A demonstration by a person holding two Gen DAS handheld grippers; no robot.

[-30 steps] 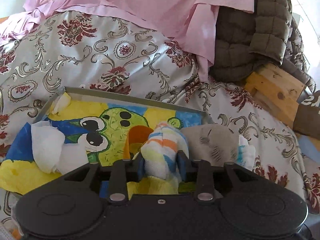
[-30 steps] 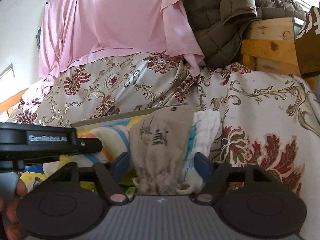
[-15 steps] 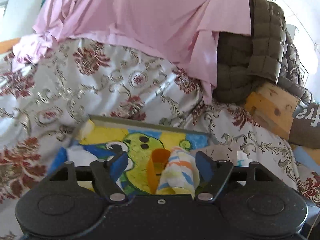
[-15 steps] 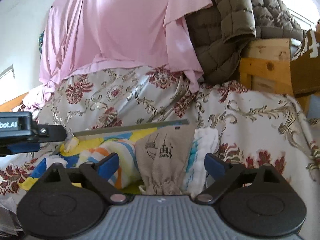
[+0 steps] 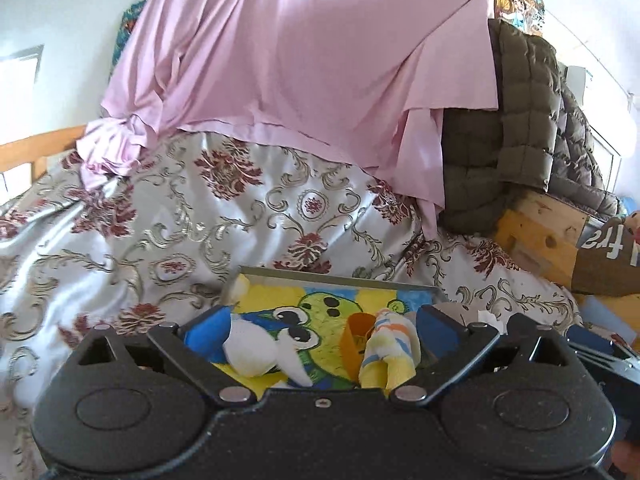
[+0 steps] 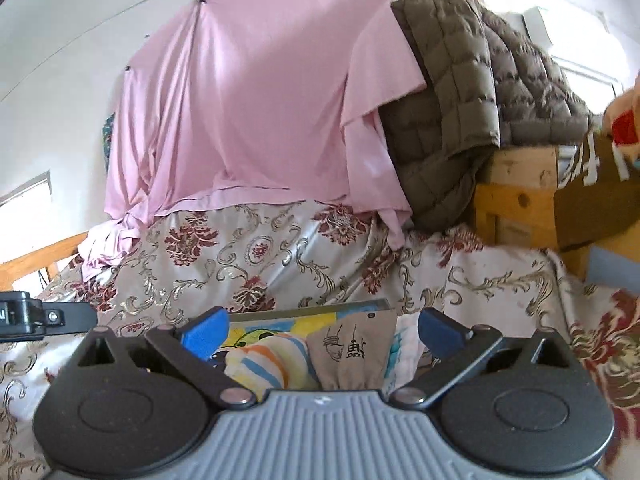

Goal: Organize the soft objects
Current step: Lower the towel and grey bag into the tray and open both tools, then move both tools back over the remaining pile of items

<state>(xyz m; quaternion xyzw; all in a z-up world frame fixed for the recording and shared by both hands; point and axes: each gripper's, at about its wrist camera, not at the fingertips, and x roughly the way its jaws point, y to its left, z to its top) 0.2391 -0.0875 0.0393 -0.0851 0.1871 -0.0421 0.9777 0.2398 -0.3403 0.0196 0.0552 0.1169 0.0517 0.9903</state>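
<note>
A shallow tray with a cartoon picture lies on the bed. In it stand a striped rolled cloth and a white cloth. My left gripper hangs above and in front of them. Its jaws are opening wide, and its blue pads touch nothing. In the right wrist view the striped cloth, a beige drawstring pouch and a white towel sit side by side at the tray. My right gripper is opening too, and its pads are clear of the pouch.
A floral bedspread covers the bed. A pink sheet hangs behind it, and an olive quilted jacket lies over a wooden frame. A brown cardboard box stands at the right.
Both grippers opened, the left letting go of the striped cloth and the right of the pouch. Both drew back and up, so the tray looks smaller and lower.
</note>
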